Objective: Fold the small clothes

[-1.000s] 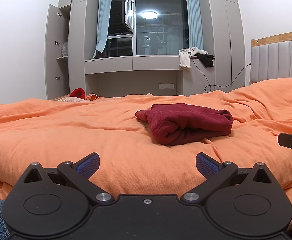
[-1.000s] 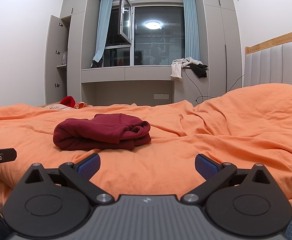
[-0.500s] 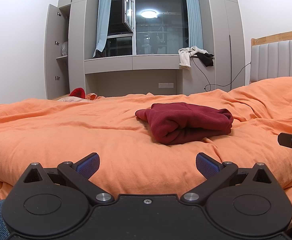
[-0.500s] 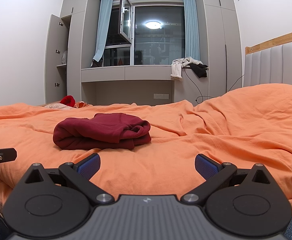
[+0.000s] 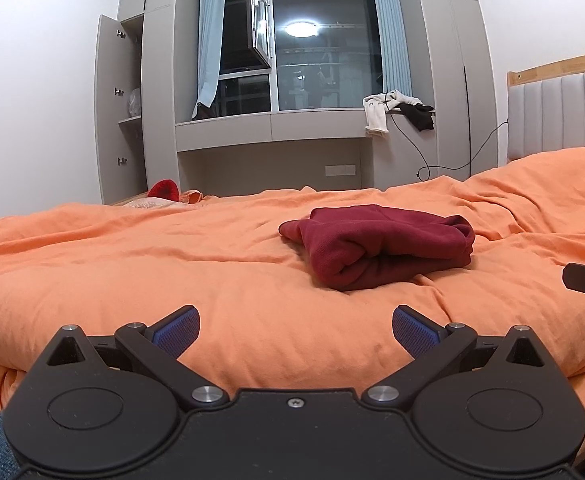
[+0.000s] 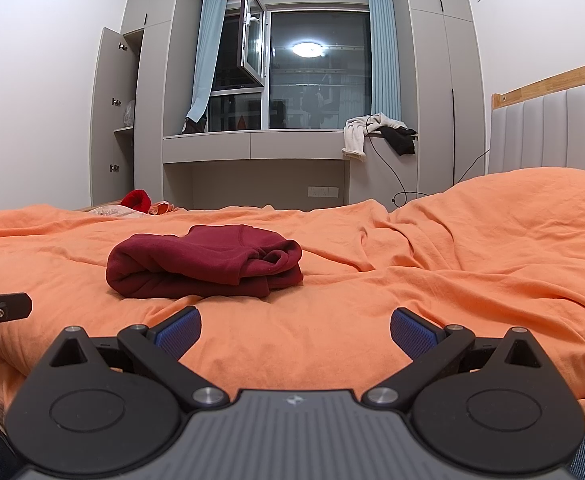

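Held low and level at the near edge of the bed [image 5: 92,272], side by side: left gripper [image 5: 295,326], jaws spread wide, nothing between the blue pads [image 5: 176,330]; right gripper [image 6: 295,326], likewise spread and empty. Well apart from both, one folded maroon garment [image 5: 376,244], lying mid-bed on the orange duvet [image 6: 472,264], nearer the left gripper's right side. Beyond the far edge, two garments draped on the window ledge [image 6: 252,136]: one white [image 6: 358,132], one black [image 6: 402,138]. At the far left corner, one red item [image 5: 164,190].
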The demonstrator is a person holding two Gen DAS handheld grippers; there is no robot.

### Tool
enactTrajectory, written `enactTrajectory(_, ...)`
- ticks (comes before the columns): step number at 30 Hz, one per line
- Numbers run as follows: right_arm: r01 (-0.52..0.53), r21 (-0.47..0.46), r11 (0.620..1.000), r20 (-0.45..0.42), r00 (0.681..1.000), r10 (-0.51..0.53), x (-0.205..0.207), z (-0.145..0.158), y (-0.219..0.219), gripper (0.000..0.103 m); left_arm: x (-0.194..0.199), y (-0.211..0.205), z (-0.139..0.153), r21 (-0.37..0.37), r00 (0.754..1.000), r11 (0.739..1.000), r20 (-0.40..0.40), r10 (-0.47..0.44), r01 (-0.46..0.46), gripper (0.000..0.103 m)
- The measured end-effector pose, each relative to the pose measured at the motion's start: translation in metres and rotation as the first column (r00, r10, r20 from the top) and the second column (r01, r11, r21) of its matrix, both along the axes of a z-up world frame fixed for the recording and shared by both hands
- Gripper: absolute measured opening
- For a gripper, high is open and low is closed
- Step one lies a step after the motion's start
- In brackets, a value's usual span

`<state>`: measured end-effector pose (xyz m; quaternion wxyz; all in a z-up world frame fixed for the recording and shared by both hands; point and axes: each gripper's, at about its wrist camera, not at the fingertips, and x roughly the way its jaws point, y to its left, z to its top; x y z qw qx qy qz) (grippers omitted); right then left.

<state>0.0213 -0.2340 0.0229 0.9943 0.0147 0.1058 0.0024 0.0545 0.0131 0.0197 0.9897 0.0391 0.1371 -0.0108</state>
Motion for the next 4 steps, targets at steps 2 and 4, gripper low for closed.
enactTrajectory(2,0.001,-0.001,1.000,-0.001,1.000,-0.001,0.0001,0.0000,0.0002,0.103,-0.0011,0.0020,0.0004,-0.003,1.000,1.000,0.000,-0.001,0.001,0.102)
enactTrajectory(4,0.000,0.000,1.000,-0.001,1.000,0.000,-0.0005,0.0006,-0.0004,0.103,-0.0010,0.0034,0.0010,-0.003,1.000,1.000,0.000,0.005,-0.005,0.102)
